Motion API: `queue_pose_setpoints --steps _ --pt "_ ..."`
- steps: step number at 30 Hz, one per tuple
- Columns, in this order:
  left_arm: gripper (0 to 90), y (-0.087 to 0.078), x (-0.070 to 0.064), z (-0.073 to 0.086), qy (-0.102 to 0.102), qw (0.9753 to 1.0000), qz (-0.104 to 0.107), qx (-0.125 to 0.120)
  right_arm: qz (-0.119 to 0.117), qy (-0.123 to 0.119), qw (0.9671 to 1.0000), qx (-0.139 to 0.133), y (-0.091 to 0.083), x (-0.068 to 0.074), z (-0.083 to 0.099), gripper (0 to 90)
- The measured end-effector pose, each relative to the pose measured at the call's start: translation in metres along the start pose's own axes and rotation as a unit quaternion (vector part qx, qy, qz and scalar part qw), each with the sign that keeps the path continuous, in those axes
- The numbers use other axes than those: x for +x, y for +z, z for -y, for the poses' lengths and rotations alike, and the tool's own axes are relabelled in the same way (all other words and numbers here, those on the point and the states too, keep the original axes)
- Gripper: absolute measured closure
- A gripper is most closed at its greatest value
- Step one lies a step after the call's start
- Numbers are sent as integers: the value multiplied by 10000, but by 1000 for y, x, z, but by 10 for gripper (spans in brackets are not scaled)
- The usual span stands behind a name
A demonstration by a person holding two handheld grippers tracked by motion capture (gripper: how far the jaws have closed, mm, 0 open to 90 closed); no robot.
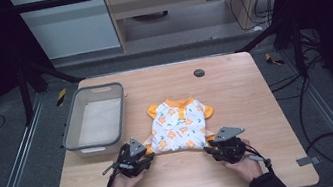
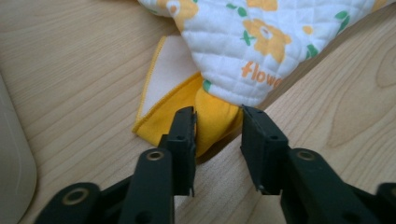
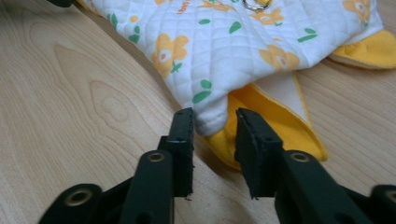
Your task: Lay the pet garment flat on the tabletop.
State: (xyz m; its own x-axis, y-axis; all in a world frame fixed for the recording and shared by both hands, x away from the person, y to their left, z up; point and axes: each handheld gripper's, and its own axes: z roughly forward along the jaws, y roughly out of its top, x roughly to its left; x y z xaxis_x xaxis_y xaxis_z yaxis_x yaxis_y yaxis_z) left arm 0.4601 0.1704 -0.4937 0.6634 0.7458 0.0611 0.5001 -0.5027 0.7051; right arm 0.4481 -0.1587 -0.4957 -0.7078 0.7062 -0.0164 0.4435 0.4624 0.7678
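wooden table (image 1: 254,84) holds everything, and the places below are told from the garment. grey bin (image 1: 71,126) stands to its left, well apart, long side running away from the person, with a pale inside. a small dark round disc (image 1: 199,73) sits in the table beyond it.

garment (image 1: 179,124) lies flat near the table's middle, a little toward the person: white quilted cloth printed with orange flowers and green leaves, with orange collar, sleeve cuffs and hem flaps. orange lettering near its left hem reads "flowe", the rest cut off by a fold. a small metal ring (image 3: 254,4) sits on the cloth farther up.

left gripper (image 2: 217,123) is at the garment's near left corner, jaws apart with the orange flap between them, the left jaw touching it. right gripper (image 3: 212,123) is at the near right corner, jaws apart around the white tip and the orange flap under it.
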Motion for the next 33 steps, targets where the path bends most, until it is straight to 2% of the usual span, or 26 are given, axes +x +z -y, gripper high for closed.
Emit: queue_pose_setpoints --steps 4,9,13,16,18,21,22,25,28,30,32,33 --pt "780 0 3 0 -116 9999 90 41 -118 81 9999 55 -1 -3 -1 799" --pt "855 -6 2 -2 -147 9996 246 37 -180 90 9998 44 -4 -2 -4 831" --pt "861 -25 -3 -9 -97 9987 461 -195 -289 174 9991 -262 -20 -3 -9 837" --pt "862 -43 -7 -11 -107 9970 645 -414 -418 323 9976 -438 -34 -3 -12 838" --pt "862 -52 -9 -12 -31 9964 698 -486 -492 328 9968 -545 -46 -1 -14 838" --pt "862 -70 -10 -20 -87 9941 886 -615 -587 398 9950 -700 -61 0 -20 838" --pt "861 -71 -10 -24 -123 9941 865 -638 -616 482 9943 -731 -64 -2 -25 839" --pt "857 -62 -4 -33 -301 9952 769 -527 -424 700 9947 -620 -56 -10 -35 838" --pt "853 -42 4 -38 -479 9965 600 -343 -138 858 9955 -379 -36 -21 -40 834" --pt "845 -20 13 -40 -604 9974 351 -172 82 970 9950 -212 -16 -30 -42 827" --pt "814 -8 19 -39 -820 9959 319 -210 237 957 9949 -196 -3 -36 -41 818" --pt "803 -3 21 -39 -853 9957 294 -217 324 951 9948 -188 3 -38 -40 810"
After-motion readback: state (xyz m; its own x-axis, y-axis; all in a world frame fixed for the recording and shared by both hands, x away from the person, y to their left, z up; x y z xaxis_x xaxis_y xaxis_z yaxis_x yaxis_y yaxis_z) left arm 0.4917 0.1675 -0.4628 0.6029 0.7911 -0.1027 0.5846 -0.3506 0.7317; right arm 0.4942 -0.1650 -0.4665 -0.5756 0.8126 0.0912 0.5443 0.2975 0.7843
